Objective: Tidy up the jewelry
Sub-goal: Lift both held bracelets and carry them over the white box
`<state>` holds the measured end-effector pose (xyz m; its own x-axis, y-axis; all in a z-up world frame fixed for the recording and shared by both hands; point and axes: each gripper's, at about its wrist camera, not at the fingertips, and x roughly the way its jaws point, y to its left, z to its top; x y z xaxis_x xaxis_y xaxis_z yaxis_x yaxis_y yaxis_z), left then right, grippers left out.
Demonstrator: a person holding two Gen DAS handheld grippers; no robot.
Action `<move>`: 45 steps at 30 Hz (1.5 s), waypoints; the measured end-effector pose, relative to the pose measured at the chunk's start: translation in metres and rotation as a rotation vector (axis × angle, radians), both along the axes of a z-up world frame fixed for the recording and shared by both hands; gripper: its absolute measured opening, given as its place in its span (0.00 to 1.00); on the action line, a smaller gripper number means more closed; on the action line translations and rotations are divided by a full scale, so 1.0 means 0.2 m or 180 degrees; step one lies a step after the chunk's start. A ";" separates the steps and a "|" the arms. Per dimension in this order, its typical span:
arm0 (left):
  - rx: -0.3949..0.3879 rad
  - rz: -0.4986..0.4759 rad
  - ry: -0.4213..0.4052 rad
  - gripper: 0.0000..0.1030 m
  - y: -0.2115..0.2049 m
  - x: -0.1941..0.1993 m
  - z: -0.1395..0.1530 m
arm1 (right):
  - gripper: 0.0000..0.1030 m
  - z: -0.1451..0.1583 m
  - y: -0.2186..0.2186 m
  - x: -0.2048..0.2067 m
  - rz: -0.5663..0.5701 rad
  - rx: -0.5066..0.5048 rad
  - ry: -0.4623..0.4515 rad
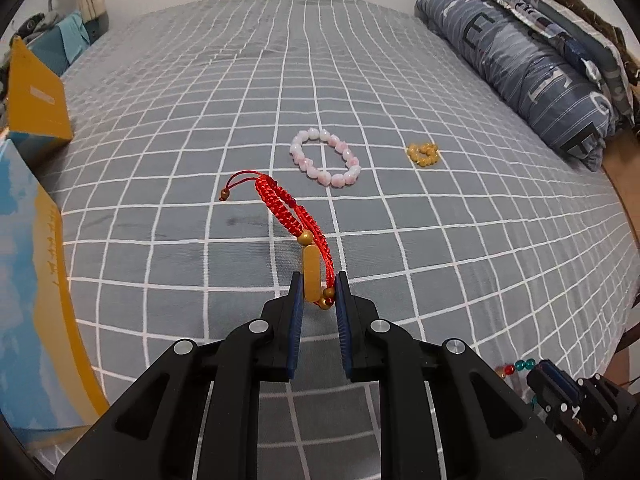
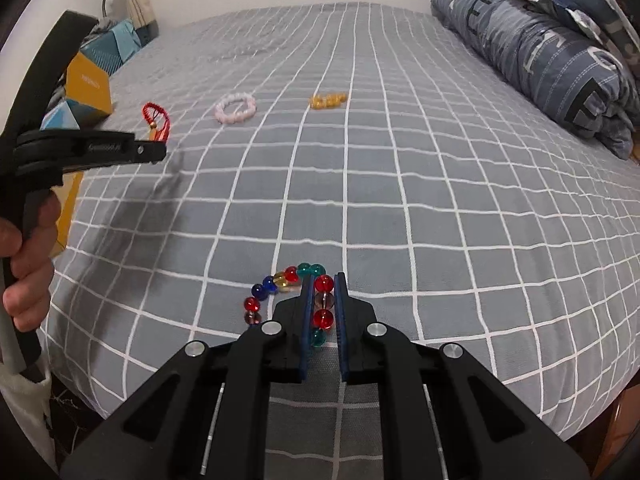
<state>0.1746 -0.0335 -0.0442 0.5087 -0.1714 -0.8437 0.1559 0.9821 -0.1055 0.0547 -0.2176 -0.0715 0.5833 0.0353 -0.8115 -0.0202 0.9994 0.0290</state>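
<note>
My left gripper (image 1: 318, 286) is shut on a red braided cord bracelet (image 1: 288, 208) with a gold bar, held above the bed; it also shows in the right wrist view (image 2: 157, 118). My right gripper (image 2: 323, 282) is shut on a multicoloured glass bead bracelet (image 2: 280, 280) near the bed's front edge. A pink bead bracelet (image 1: 325, 157) lies on the bedspread ahead, also in the right wrist view (image 2: 236, 108). A small yellow bead bracelet (image 1: 423, 154) lies to its right, seen too in the right wrist view (image 2: 327, 100).
The bed has a grey checked spread (image 1: 360, 240). A blue and yellow box (image 1: 36, 264) stands at the left, with a yellow box (image 1: 36, 96) behind it. A folded blue quilt (image 1: 520, 68) lies along the right side.
</note>
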 end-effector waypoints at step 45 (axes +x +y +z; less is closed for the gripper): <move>0.0045 0.0594 -0.1013 0.15 0.52 -0.64 0.38 | 0.09 0.35 0.23 -0.04 -0.0217 -0.0081 -0.0891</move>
<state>0.0474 0.0700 0.0320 0.7675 -0.0403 -0.6397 -0.0034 0.9978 -0.0668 0.0457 -0.1720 -0.0013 0.7851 -0.0299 -0.6186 0.0434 0.9990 0.0068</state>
